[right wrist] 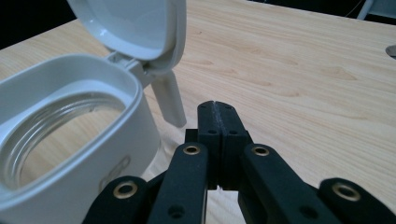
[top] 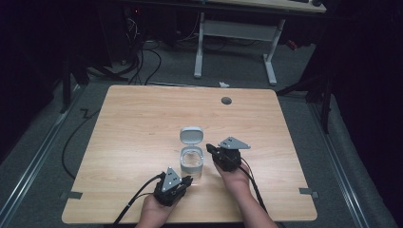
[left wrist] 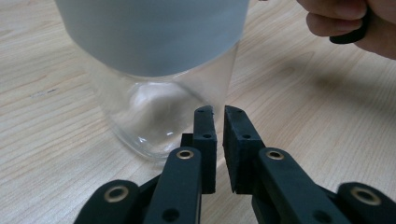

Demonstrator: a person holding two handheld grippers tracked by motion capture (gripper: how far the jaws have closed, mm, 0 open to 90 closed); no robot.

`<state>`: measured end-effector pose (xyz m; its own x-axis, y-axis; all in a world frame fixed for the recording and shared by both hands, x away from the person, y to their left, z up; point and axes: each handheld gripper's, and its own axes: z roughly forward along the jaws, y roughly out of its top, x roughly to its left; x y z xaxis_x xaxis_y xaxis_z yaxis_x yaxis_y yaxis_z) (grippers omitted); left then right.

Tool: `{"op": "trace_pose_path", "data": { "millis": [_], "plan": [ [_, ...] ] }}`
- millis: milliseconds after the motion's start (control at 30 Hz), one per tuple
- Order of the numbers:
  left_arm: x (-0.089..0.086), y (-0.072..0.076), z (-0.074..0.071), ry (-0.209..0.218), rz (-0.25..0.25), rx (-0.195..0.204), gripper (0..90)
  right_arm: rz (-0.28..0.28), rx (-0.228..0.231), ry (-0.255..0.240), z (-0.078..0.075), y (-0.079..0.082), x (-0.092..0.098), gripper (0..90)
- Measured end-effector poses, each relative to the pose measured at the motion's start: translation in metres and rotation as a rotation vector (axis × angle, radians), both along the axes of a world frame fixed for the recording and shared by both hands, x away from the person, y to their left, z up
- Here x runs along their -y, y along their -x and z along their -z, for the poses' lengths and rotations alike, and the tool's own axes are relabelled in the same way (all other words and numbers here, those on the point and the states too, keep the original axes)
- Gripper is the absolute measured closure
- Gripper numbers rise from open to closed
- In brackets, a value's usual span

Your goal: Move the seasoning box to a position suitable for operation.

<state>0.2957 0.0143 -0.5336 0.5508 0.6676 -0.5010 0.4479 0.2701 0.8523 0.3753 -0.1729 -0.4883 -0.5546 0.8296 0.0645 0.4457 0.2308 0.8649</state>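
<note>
Clear glass jar (top: 192, 164), grey plastic collar, hinged lid (top: 191, 135) up.

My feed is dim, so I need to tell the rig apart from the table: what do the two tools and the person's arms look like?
Both are black two-jaw tools. The left tool and right tool each carry a grey three-cornered plate on top and trail black cables. Up close, the linkages show brass-coloured rivets, and the flat rectangular jaw pads have small screw holes. The forearms are bare, no sleeves showing.

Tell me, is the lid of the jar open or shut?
Open. The lid stands tipped back on its hinge, and the right gripper view looks through the jar mouth down to its glass bottom.
</note>
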Motion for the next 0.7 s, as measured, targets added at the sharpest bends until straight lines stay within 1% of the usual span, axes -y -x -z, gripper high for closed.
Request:
{"op": "trace_pose_path", "data": {
  "millis": [100, 133, 267, 300, 333, 433, 600, 700],
  "plan": [
    [0.0, 0.0, 0.0, 0.002, -0.001, 0.005, 86.0, 0.004, 0.006, 0.007, -0.003, -0.008, -0.004, 90.0],
    [0.0, 0.0, 0.0, 0.002, -0.001, 0.005, 86.4, 0.004, 0.006, 0.007, -0.003, -0.008, -0.004, 90.0],
    [0.0, -0.001, 0.0, -0.005, -0.011, 0.003, 87.9, 0.013, 0.011, 0.006, -0.008, -0.016, -0.006, 90.0],
    [0.0, -0.001, 0.0, -0.003, -0.016, 0.002, 88.6, 0.009, 0.023, 0.012, -0.011, -0.02, -0.008, 90.0],
    [0.0, -0.001, 0.0, -0.003, -0.016, 0.002, 88.9, 0.009, 0.023, 0.012, -0.011, -0.02, -0.008, 90.0],
    [0.0, -0.001, 0.0, 0.003, -0.019, 0.002, 90.0, 0.013, 0.037, -0.002, -0.018, -0.026, -0.01, 90.0],
    [-0.001, -0.002, 0.0, 0.006, -0.025, -0.006, 90.0, 0.016, 0.054, -0.011, -0.024, -0.029, -0.01, 90.0],
    [-0.001, -0.003, 0.0, 0.007, -0.025, -0.009, 90.0, 0.016, 0.061, -0.025, -0.028, -0.031, -0.01, 90.0]
  ]
}}
